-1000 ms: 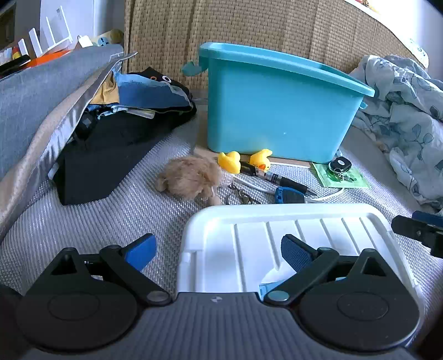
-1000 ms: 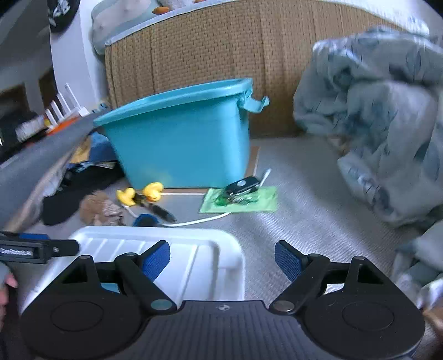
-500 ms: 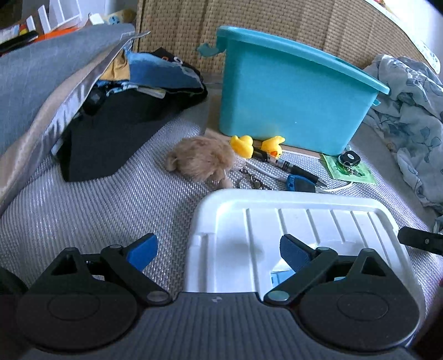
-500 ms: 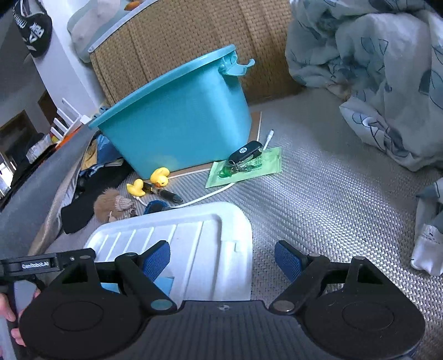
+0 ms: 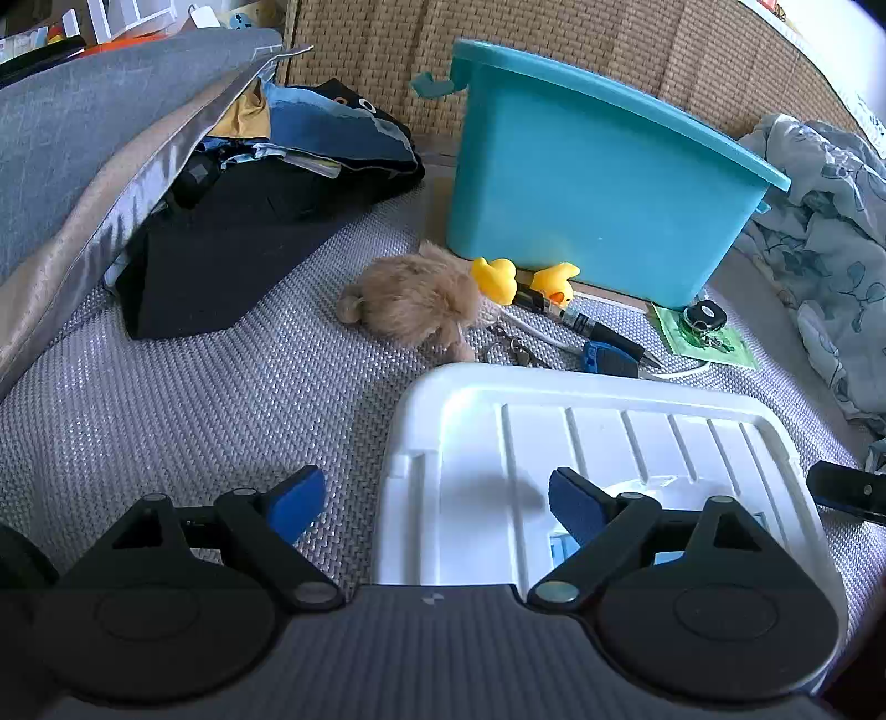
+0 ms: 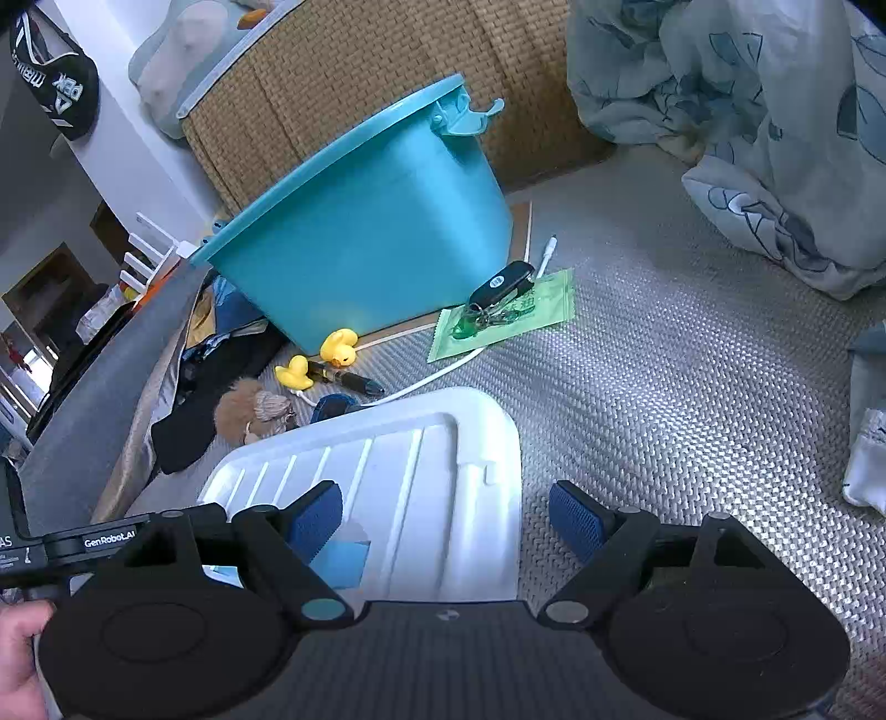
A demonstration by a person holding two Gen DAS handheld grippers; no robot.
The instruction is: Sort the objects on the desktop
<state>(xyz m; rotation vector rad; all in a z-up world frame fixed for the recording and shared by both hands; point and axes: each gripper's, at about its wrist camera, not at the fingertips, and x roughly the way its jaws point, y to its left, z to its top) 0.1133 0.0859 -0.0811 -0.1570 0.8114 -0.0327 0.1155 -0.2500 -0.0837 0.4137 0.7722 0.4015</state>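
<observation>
A white ribbed lid (image 5: pixel 581 437) lies flat on the woven grey mat in front of both grippers. My left gripper (image 5: pixel 434 504) straddles the lid's left edge, one finger over the mat and one over the lid; its jaws are closing, but the pads do not touch the lid. My right gripper (image 6: pixel 446 520) stands open astride the right edge of the lid (image 6: pixel 398 471). Beyond it stand a teal bin (image 5: pixel 587 183), two yellow ducks (image 5: pixel 494 277), a brown plush toy (image 5: pixel 415 304), a black pen (image 5: pixel 601 331) and a car key (image 5: pixel 703 318) on a green packet.
Dark clothes and a grey cushion (image 5: pixel 111 127) pile up at the left. A crumpled floral sheet (image 6: pixel 747 138) fills the right. A wicker headboard (image 5: pixel 387 50) backs the bin. A white cable (image 6: pixel 443 376) and a blue item (image 5: pixel 609 360) lie just past the lid. A hand (image 6: pixel 22 637) shows at lower left.
The right gripper has rolled and dipped closer to the lid's right edge. The left gripper's jaws have narrowed slightly, and its view has rolled a little. The lid has stayed where it was.
</observation>
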